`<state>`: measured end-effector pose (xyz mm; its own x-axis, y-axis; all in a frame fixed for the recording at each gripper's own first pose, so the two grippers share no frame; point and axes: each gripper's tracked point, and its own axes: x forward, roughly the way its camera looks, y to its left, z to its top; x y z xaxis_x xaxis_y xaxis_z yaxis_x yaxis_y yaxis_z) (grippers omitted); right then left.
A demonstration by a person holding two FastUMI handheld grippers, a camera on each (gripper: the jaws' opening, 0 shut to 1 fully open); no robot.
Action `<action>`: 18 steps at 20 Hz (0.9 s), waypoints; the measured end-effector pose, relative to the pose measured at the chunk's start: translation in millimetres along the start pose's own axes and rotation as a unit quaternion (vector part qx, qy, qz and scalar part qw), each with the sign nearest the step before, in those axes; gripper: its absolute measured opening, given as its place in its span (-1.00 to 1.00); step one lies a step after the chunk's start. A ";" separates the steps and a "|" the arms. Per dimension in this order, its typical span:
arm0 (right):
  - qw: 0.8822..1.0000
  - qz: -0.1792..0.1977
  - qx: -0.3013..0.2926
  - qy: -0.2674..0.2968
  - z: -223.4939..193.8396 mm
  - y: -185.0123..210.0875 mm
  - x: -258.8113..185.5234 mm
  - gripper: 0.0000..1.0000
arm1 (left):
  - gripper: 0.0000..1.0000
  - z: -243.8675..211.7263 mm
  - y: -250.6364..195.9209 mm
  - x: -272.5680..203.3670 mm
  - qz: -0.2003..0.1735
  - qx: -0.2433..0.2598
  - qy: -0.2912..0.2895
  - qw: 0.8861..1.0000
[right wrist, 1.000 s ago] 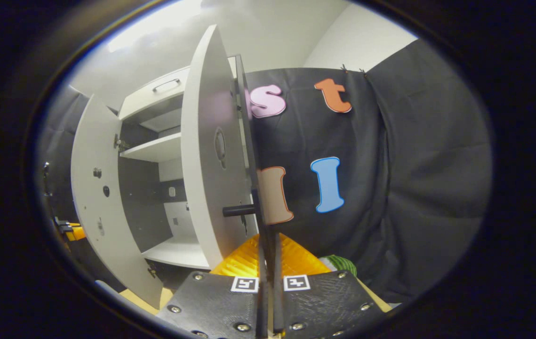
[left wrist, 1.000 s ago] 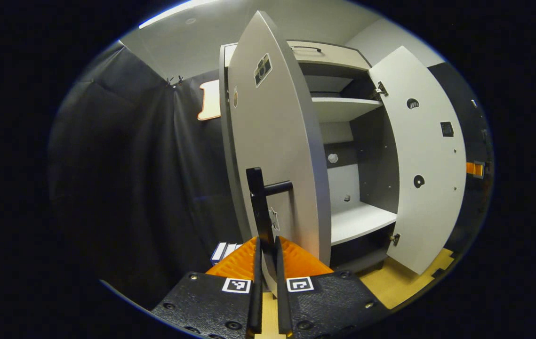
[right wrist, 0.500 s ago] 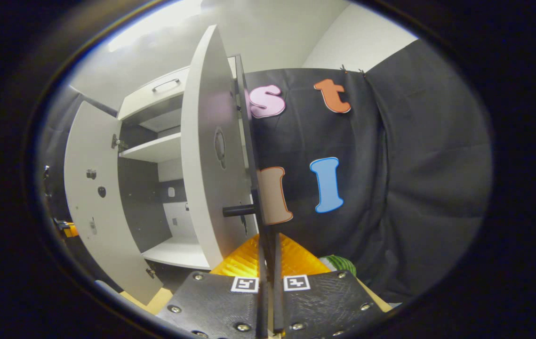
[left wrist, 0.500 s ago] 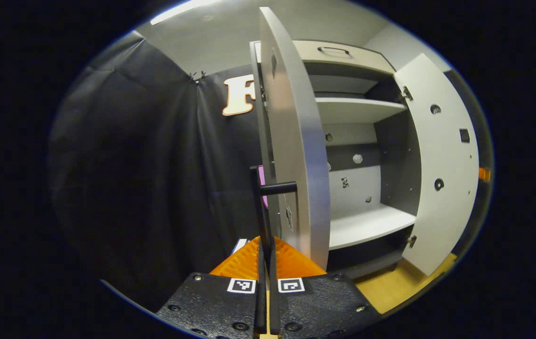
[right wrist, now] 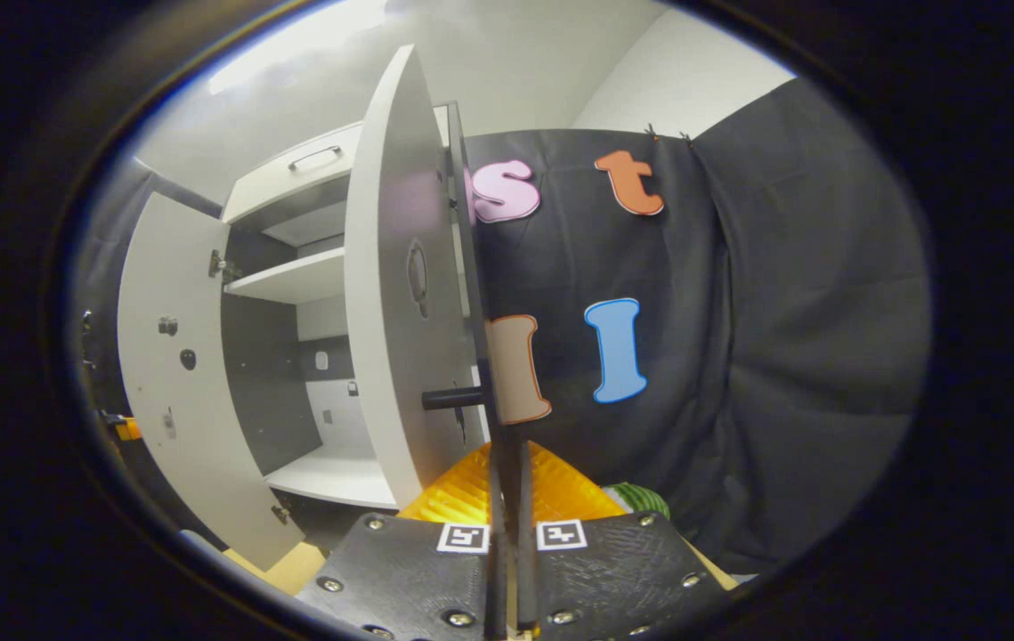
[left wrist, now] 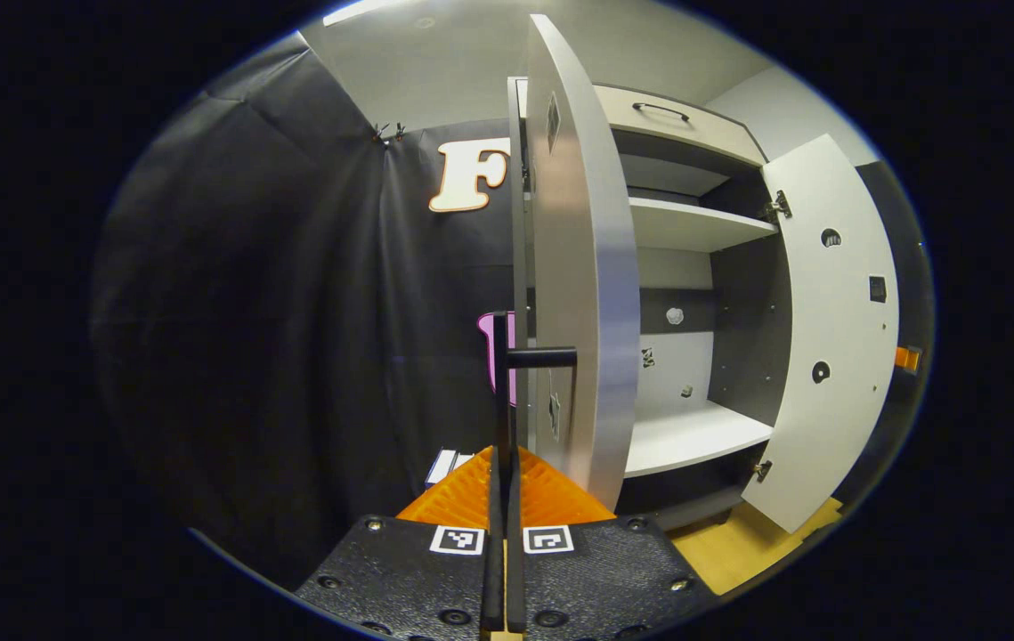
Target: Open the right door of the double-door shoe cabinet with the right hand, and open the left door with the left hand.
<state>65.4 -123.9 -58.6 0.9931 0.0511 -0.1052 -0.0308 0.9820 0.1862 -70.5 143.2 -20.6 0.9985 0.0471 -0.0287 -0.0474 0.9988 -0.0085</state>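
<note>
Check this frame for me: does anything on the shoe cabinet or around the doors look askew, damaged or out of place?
Nothing stands out. Both doors, the left door and the right door, hang straight on their hinges and stand wide open, and the shelves inside sit level. Each claw grips its door's black handle.

Pale grey shoe cabinet point(left wrist: 693, 227), left door point(left wrist: 582, 267) and right door point(right wrist: 400, 294) swung wide open, black bar handles.

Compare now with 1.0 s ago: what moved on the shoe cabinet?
The left tongs, shut on the black bar handle, swung the white left door further open; it is now nearly edge-on to its camera. The right tongs stayed clamped on the right door's black handle, and the white right door barely moved. Nothing was released.
</note>
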 end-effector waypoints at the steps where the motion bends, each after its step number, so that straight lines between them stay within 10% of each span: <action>1: 1.000 0.000 -0.001 0.001 0.1 0.1 -0.2 -0.99 | -0.96 -0.7 1.8 -0.5 -0.006 0.002 0.000 1.000; 15: 0.998 0.005 -0.055 0.032 -15.2 -3.6 1.2 -0.90 | -0.87 -7.8 13.3 4.1 -0.030 -0.009 0.030 0.999; 18: 0.996 0.002 -0.064 0.057 -30.8 -6.4 -6.7 -0.87 | -0.36 -9.3 19.1 3.9 -0.015 -0.014 0.034 0.999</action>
<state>55.4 -124.9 -89.1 0.9740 0.0683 -0.2160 -0.0563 0.9965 0.0612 -67.8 162.4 -30.2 0.9953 0.0162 -0.0951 -0.0199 0.9991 -0.0377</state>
